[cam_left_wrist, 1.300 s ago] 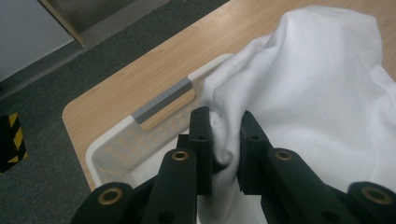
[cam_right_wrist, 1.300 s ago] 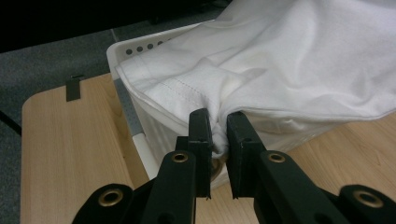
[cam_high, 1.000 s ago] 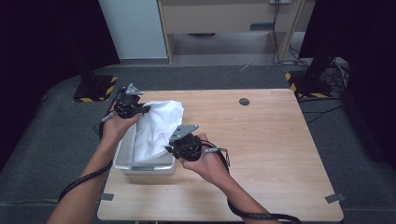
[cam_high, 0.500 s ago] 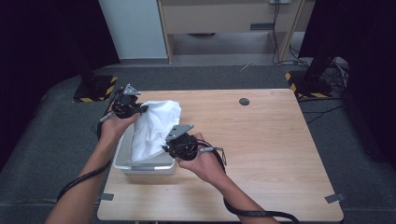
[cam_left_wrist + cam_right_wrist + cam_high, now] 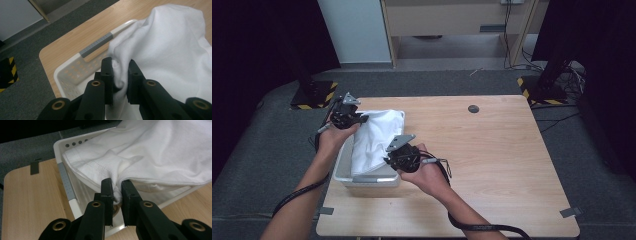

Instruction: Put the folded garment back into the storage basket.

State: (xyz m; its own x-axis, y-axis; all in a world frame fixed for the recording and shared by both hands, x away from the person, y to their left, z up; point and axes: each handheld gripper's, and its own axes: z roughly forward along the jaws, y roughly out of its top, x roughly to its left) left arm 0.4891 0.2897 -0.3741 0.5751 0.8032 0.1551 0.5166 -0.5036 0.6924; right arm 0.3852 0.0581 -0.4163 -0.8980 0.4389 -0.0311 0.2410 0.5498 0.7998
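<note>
A white cloth hangs over a white plastic basket at the table's left side. My left gripper is shut on the cloth's far edge, above the basket's far end; a fold of cloth is pinched between its jaws. My right gripper is shut on the cloth's near hem, over the basket's right rim. The cloth spans between the two grippers and covers most of the basket's inside. A grey handle strip marks the basket's far end and another grey handle strip the near end.
The wooden table stretches out to the right of the basket, with a small dark round disc near its far edge. Grey carpet surrounds the table. Tape tabs mark the front corners.
My right gripper has shifted slightly left toward the basket with the cloth's hem in it. The left gripper has stayed about where it was.
</note>
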